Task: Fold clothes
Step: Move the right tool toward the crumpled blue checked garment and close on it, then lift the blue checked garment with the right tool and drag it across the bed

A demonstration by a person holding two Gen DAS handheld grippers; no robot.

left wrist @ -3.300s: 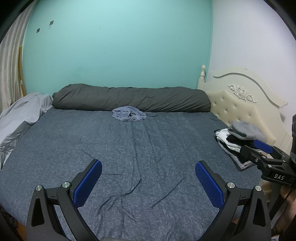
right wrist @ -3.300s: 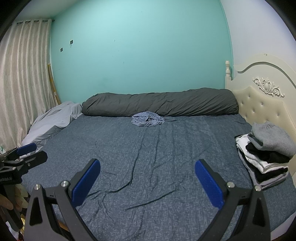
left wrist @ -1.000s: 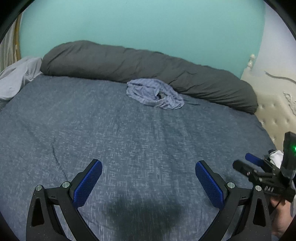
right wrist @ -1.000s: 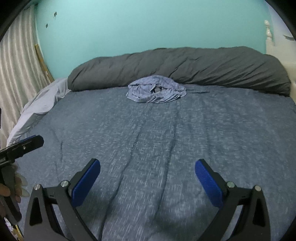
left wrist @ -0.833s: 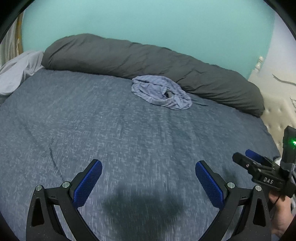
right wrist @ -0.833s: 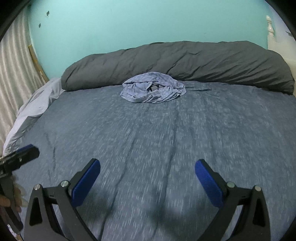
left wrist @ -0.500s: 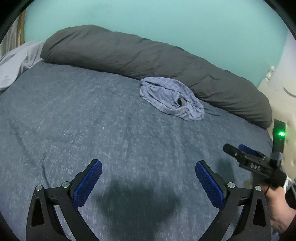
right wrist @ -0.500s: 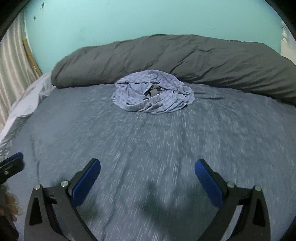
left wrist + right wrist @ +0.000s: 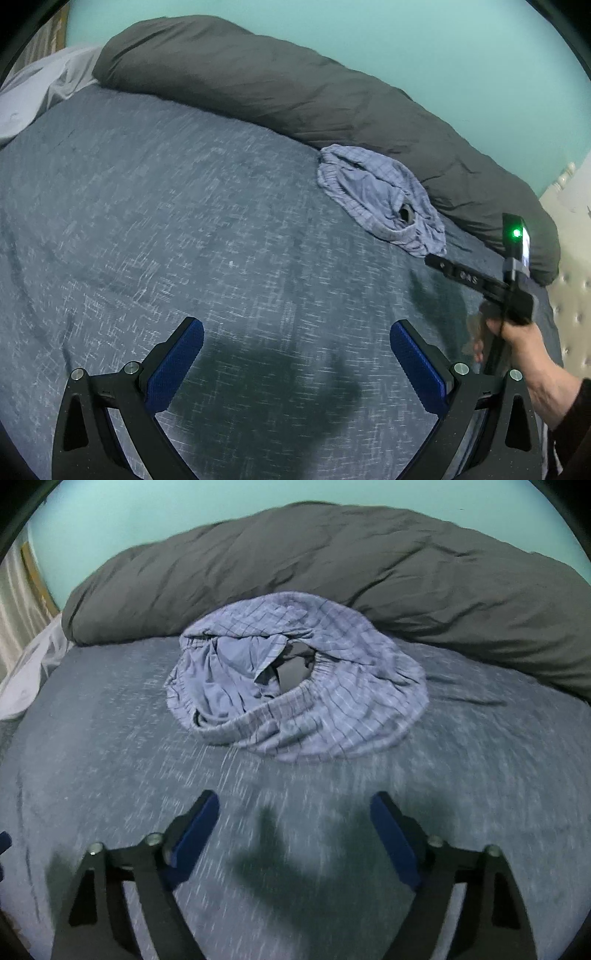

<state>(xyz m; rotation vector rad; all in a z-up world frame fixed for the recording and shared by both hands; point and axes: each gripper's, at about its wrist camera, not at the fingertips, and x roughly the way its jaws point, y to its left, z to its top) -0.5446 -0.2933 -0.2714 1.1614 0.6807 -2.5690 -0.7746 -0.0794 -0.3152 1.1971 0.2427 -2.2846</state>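
Pale blue checked shorts (image 9: 295,690), grey rolled duvet (image 9: 369,572) — heathered navy bedsheet (image 9: 184,221), teal wall (image 9: 406,37).

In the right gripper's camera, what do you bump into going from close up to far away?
Right gripper → blue bed sheet → crumpled checked shorts → rolled grey duvet → turquoise wall.

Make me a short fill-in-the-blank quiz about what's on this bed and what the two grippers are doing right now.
1. The crumpled checked shorts lie against the rolled dark ____ duvet.
2. The right gripper is open and holds ____.
3. The left gripper has its jaws ____.
4. The bed sheet is ____ in colour.

Missing words: grey; nothing; open; blue
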